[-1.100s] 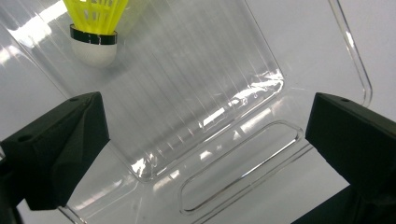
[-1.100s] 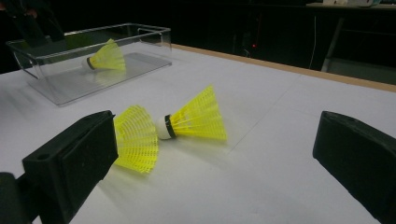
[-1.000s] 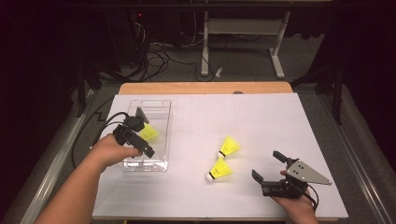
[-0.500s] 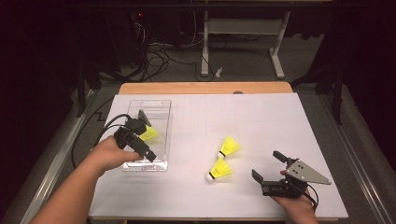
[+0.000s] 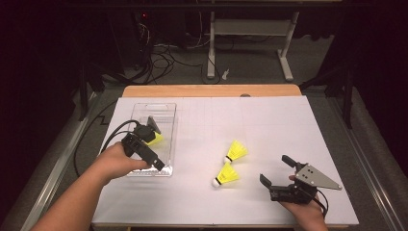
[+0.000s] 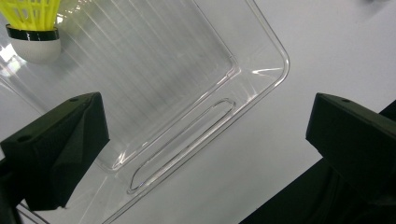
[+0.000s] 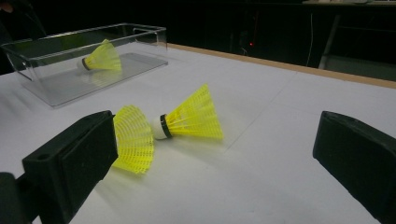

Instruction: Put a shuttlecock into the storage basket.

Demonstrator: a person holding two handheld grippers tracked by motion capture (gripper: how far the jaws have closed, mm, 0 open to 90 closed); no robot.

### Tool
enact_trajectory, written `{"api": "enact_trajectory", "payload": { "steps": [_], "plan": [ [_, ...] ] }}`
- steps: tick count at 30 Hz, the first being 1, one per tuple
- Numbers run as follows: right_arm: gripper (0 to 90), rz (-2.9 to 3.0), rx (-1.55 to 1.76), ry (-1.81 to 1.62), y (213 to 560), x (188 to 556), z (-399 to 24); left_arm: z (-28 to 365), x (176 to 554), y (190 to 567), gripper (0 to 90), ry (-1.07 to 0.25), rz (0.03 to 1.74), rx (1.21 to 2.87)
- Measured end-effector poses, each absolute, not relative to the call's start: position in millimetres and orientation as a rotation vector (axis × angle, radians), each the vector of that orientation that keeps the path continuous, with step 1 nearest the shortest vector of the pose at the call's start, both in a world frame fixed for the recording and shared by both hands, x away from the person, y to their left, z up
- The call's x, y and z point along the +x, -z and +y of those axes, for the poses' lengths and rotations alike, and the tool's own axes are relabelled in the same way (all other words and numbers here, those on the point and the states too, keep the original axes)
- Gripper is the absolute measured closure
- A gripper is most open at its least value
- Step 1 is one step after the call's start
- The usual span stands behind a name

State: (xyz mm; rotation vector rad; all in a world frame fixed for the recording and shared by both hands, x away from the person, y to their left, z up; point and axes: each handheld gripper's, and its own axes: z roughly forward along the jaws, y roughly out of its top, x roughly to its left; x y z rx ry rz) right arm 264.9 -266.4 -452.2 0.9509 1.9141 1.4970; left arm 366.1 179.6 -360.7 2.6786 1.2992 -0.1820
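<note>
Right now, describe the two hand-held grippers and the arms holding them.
Both are black with two blocky jaws. The left hand-held gripper trails a black cable. The right hand-held gripper carries a grey three-cornered plate with small holes. Both forearms are bare, no sleeves in view.

Lab: cables [image 5: 161,50]; desk frame [image 5: 250,36]; dark surroundings
</note>
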Motion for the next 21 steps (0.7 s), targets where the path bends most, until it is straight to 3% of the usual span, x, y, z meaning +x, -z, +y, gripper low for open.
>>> {"api": "enact_trajectory", "payload": {
  "steps": [21],
  "plan": [
    [0.6, 1.903, 0.949, -1.481, 451, 261, -270, 155, 351, 353, 0.5, 0.159, 1.195, 2.694]
  ]
}}
